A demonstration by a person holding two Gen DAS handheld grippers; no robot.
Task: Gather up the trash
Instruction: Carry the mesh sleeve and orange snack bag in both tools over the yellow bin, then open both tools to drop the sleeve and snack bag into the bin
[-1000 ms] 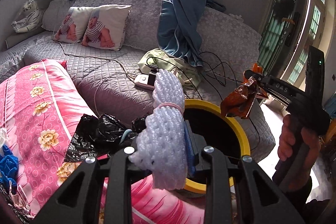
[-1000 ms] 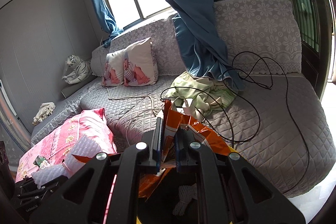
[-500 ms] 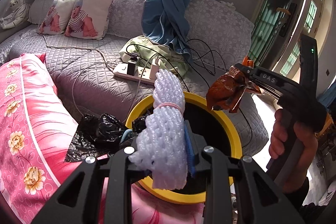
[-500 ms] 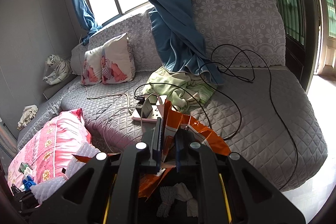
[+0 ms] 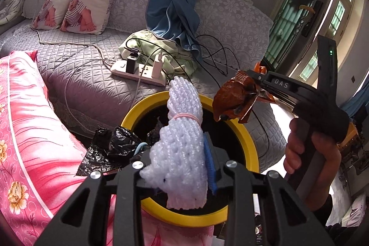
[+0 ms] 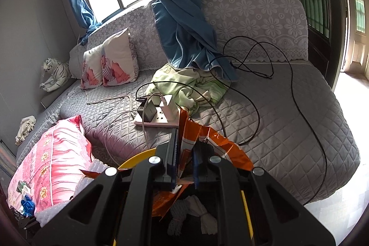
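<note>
A round bin with a yellow rim (image 5: 249, 142) and a black bag (image 5: 110, 149) stands against the grey sofa. My left gripper (image 5: 182, 144) hangs over the bin's near rim with a white foam net bundle (image 5: 184, 107), tied with a pink band, upright between its pads. Its jaws are opening, and the blue pad still touches the foam. My right gripper (image 5: 253, 84), held by a hand, is shut on a crumpled orange snack wrapper (image 5: 235, 100) above the bin's far right rim. The right wrist view shows this wrapper (image 6: 221, 144) pinched in that gripper (image 6: 185, 146), with white trash (image 6: 191, 211) in the bin below.
A white power strip (image 5: 140, 73) with chargers and several cables lies on the sofa just behind the bin. A pink flowered quilt (image 5: 34, 130) fills the left side. A green cloth (image 6: 191, 84), a blue curtain (image 6: 184, 27) and pillows (image 5: 73, 8) sit further back.
Both grippers have moved forward and down over the bin, which now fills more of each view. The foam net looks wider between the left pads. The wrapper stays pinched.
</note>
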